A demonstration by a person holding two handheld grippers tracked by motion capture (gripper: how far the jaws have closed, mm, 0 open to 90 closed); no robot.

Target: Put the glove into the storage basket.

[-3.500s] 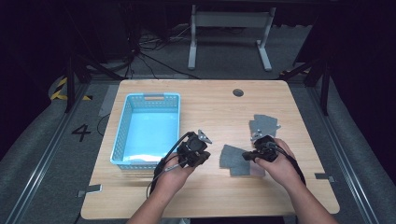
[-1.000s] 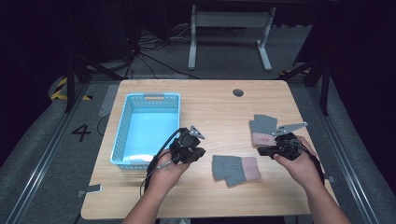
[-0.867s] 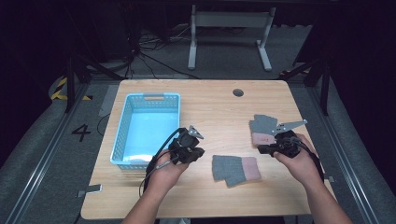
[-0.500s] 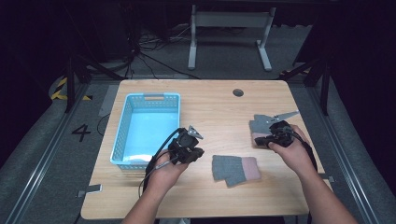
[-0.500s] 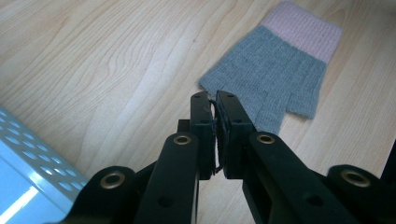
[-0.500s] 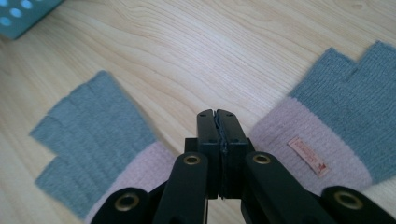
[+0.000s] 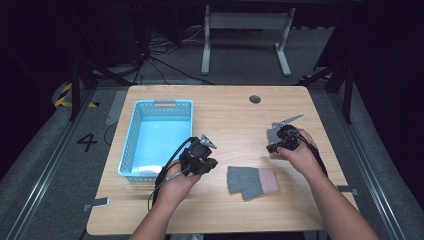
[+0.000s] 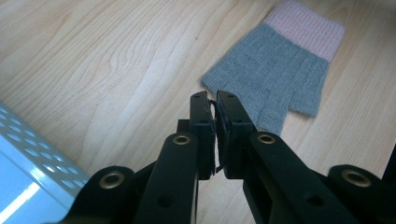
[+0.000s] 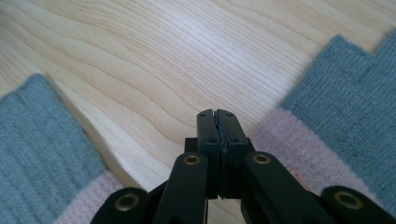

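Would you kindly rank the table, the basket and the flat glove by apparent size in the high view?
1. Table
2. Basket
3. Glove

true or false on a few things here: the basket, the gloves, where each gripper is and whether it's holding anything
1. The blue basket holds a glove. False: it is empty.
2. A grey glove with a pink cuff lies flat on the table, between the two hands. True.
3. The left gripper is shut on that glove. False: its fingers are closed on nothing, short of the glove.
4. The right gripper is shut, with grey and pink knit on both sides of it. True.
5. The right gripper is over the basket. False: it is at the table's right side, by a second glove.
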